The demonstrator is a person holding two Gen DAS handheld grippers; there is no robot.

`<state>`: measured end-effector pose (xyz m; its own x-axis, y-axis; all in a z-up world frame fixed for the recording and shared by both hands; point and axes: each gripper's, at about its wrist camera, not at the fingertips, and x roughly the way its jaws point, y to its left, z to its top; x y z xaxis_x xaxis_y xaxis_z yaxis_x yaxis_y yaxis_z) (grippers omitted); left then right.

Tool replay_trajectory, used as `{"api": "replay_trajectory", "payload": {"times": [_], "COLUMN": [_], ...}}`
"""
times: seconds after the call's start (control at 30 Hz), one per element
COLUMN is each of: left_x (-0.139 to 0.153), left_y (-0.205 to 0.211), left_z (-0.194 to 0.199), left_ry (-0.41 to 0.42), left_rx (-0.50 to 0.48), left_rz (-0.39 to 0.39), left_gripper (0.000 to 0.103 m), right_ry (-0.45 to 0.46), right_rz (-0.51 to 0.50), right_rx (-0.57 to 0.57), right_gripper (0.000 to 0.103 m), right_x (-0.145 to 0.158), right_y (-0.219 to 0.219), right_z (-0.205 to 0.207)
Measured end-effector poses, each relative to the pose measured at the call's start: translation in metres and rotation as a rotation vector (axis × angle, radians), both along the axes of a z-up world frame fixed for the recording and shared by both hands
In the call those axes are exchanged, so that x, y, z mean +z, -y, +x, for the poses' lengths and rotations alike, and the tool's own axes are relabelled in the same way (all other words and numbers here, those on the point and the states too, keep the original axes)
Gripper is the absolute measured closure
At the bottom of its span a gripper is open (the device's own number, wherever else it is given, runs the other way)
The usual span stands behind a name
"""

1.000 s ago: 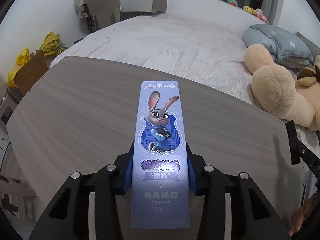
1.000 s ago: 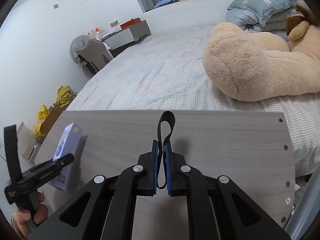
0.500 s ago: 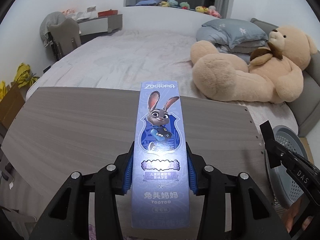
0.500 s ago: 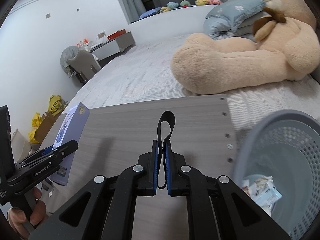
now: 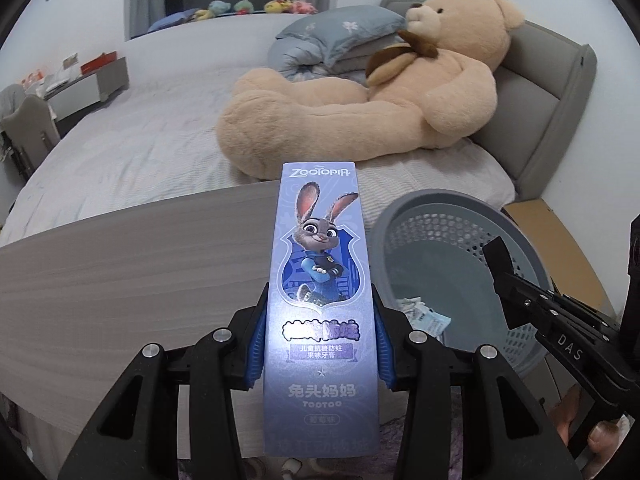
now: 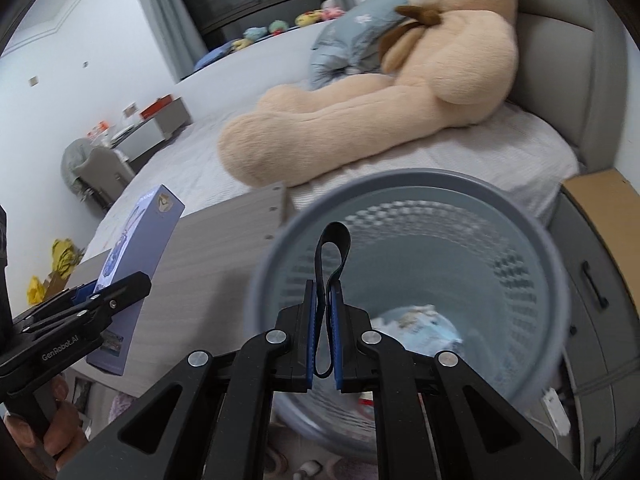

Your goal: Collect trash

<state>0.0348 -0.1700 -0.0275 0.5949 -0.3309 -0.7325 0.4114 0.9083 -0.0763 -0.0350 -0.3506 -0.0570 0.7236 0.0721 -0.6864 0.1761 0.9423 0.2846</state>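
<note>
With the right tongs [image 6: 323,346] clamped on a black band [image 6: 332,258] over the basket [image 6: 556,264] and the left tongs [image 5: 318,344] gripping the toothpaste box [image 5: 320,280] above the desk [image 5: 132,264] edge at nine o'clock of it, an early release would likely drop the long box outside.

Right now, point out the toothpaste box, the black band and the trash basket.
toothpaste box [image 5: 318,280]: left wrist view, printed front face.
black band [image 6: 333,246]: right wrist view, loop above the fingers.
trash basket [image 6: 500,192]: right wrist view, far rim.
</note>
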Motion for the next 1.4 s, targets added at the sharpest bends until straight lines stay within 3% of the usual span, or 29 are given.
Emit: {"api": "replay_trajectory", "payload": {"times": [0.37, 0.8, 0.87, 0.93, 1.0, 1.27, 1.4], "left_x": [-0.019, -0.027, -0.026, -0.025, -0.021, -0.015, -0.011], "left_y": [0.075, 0.112, 0.112, 0.112, 0.110, 0.103, 0.100], "left_z": [0.003, 0.010, 0.011, 0.012, 0.011, 0.008, 0.005], "left_ry": [-0.057, -0.071, -0.078, -0.073, -0.056, -0.039, -0.020], "left_rx": [-0.135, -0.169, -0.166, -0.155, -0.142, -0.117, -0.112], "left_rz": [0.026, 0.062, 0.063, 0.062, 0.059, 0.072, 0.070], "left_gripper": [0.060, 0.060, 0.055, 0.040, 0.034, 0.032, 0.029], "right_ry": [-0.066, -0.084, -0.076, -0.066, -0.056, -0.063, -0.060], "right_rz": [0.018, 0.076, 0.078, 0.075, 0.075, 0.081, 0.067], "right_rx": [-0.091, -0.102, -0.099, -0.107, -0.115, -0.122, -0.125], "right_gripper": [0.096, 0.095, 0.090, 0.071, 0.064, 0.063, 0.057], "right_x": [-0.018, -0.029, -0.028, -0.027, -0.025, -0.024, -0.022], "right_y": [0.057, 0.078, 0.079, 0.081, 0.082, 0.081, 0.078], "right_z": [-0.014, 0.001, 0.001, 0.000, -0.002, -0.005, -0.009]}}
